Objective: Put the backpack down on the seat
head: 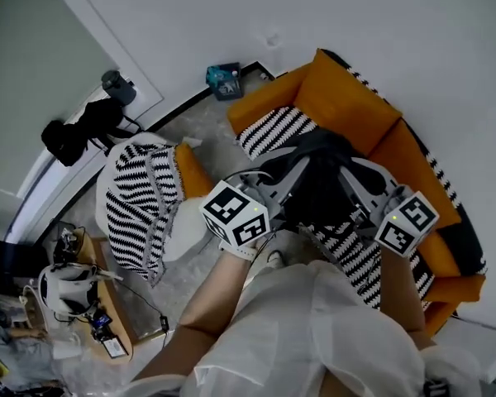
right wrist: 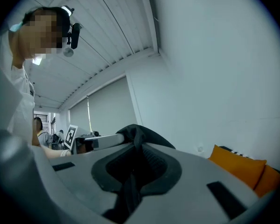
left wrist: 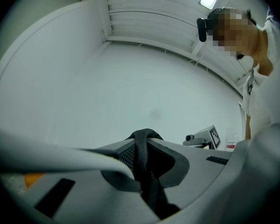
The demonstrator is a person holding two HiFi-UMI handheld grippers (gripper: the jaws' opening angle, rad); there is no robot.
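My left gripper [head: 291, 174] pinches a black strap [left wrist: 142, 158]; my right gripper [head: 357, 190] pinches another; the backpack [head: 321, 184] hangs mid-frame over the striped seat [head: 273, 131].

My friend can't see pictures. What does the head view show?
The left gripper and right gripper hold a black backpack by its straps over an orange sofa with striped cushions. A person's white clothing fills the bottom edge.

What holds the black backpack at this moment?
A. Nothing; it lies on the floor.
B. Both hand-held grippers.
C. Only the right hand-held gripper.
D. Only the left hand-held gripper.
B: the left hand-held gripper and the right hand-held gripper each have their jaws shut on a black strap, and the head view shows the backpack between them.
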